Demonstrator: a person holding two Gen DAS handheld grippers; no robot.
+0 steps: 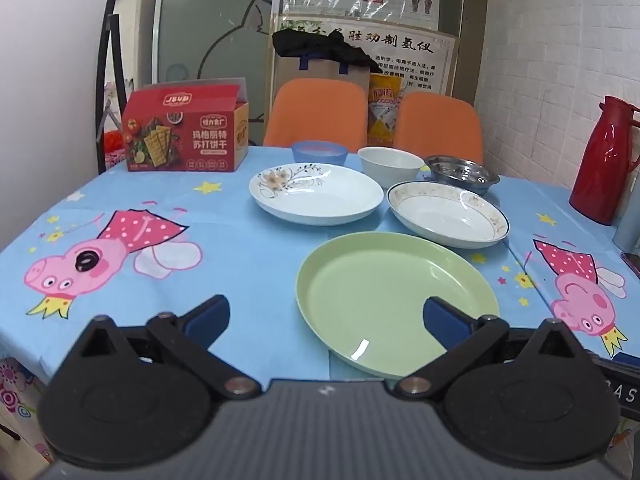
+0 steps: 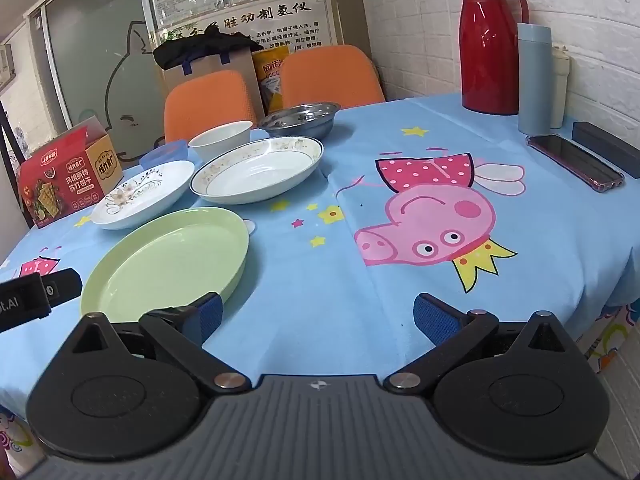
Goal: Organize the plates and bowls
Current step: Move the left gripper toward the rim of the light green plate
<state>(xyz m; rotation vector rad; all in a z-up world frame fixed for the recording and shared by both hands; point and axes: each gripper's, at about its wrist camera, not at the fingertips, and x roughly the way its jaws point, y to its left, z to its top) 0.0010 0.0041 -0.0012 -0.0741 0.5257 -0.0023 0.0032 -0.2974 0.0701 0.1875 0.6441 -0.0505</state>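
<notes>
Hovering at the table's (image 2: 360, 320) near edge, the left gripper (image 1: 326, 318) and right gripper (image 2: 316, 316) both stand spread and empty; stacking has apparently not begun. The green plate (image 1: 396, 300) lies flat nearest that edge, round, with no long axis. Next, a rim grasp seems required toward the floral plate (image 1: 316, 194), gold-rimmed plate (image 1: 448, 214) and bowls behind.

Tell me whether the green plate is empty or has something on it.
Empty. The green plate lies flat on the tablecloth, its bare inside showing only a light glint in both views; nothing rests on it.
</notes>
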